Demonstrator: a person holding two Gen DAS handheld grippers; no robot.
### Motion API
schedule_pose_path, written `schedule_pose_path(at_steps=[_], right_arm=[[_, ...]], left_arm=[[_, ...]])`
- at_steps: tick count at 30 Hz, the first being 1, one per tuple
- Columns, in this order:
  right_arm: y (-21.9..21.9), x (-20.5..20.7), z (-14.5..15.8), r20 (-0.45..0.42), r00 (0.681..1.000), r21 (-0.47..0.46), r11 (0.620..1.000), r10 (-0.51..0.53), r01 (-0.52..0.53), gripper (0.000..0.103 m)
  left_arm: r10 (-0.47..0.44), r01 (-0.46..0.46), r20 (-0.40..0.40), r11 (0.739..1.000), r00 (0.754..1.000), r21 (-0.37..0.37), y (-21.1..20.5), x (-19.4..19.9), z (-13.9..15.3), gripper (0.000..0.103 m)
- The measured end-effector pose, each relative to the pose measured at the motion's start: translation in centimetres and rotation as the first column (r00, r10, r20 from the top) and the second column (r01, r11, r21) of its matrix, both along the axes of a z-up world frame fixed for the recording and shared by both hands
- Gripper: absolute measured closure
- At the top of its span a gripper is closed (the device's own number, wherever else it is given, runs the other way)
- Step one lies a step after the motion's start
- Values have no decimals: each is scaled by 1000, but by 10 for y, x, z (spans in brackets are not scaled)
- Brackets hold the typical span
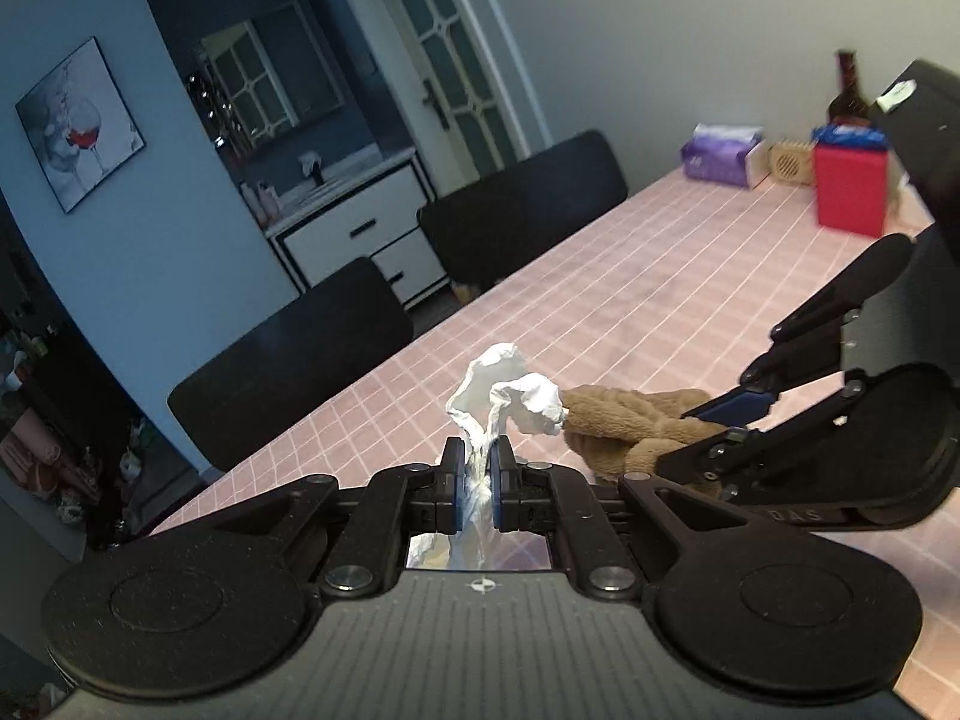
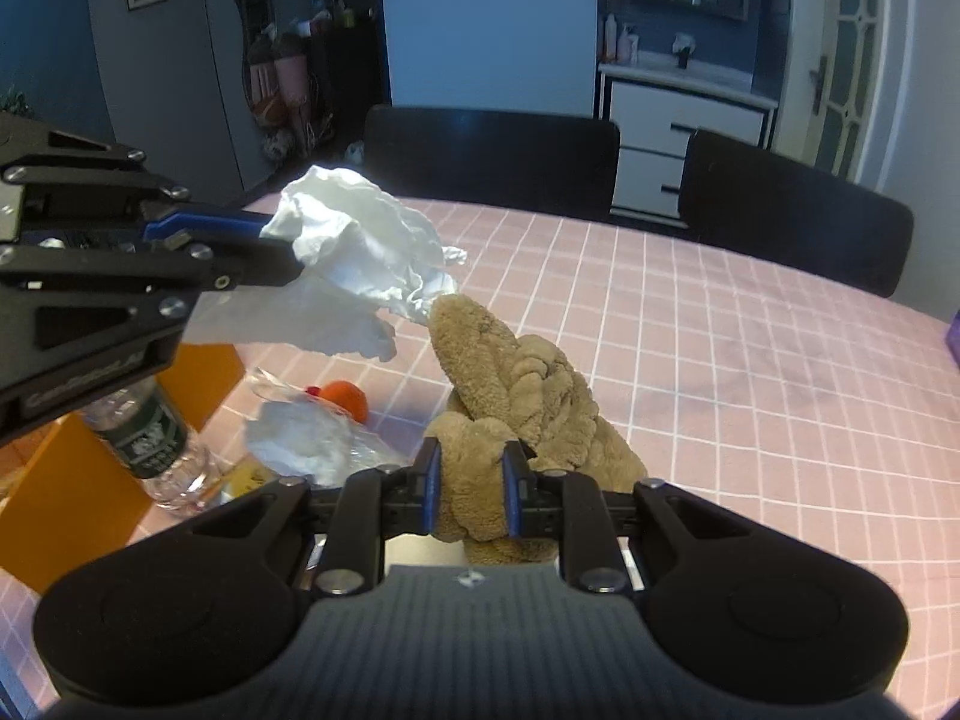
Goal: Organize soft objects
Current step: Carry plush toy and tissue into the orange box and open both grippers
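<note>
Both grippers are loaded above the table (image 2: 750,360): left gripper (image 1: 478,471) clamps the white tissue (image 1: 504,396); right gripper (image 2: 471,495) clamps the brown plush (image 2: 528,396). Transport step; deposit likely requires the orange box (image 2: 78,480) at 9 o'clock.

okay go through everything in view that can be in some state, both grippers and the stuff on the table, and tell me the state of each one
left gripper: shut on the white tissue, held above the table.
right gripper: shut on the brown plush toy, lifted.
white tissue: crumpled, its tip touching the plush toy.
plastic bottle: lying tilted by the orange box.
tissue pack: opened on top.
</note>
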State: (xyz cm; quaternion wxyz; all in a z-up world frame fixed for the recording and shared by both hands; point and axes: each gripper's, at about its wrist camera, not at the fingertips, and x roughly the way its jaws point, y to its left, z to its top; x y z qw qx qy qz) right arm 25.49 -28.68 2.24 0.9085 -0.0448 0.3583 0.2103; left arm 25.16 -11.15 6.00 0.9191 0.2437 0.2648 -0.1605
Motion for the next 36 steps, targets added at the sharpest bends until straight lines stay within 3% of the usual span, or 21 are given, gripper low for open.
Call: schedule_pose_path(at_steps=[6,18,26,36], right_arm=[[-7,-44,20,47,999,12,1000,-15,14,84],[13,-115,44,86,990,42,992,116,-120,84],[49,-149,64,134,960,35,967,246,-253,84],[111,-164,80,175,903,35,914,394,-405,84]], left_arm=[[-52,54,26,995,998,-84,13,-45,21,94],[-77,80,26,990,997,-117,57,-127,37,94],[-13,18,51,995,999,-100,90,-161,48,94],[165,-157,73,982,984,-104,140,-163,48,94]])
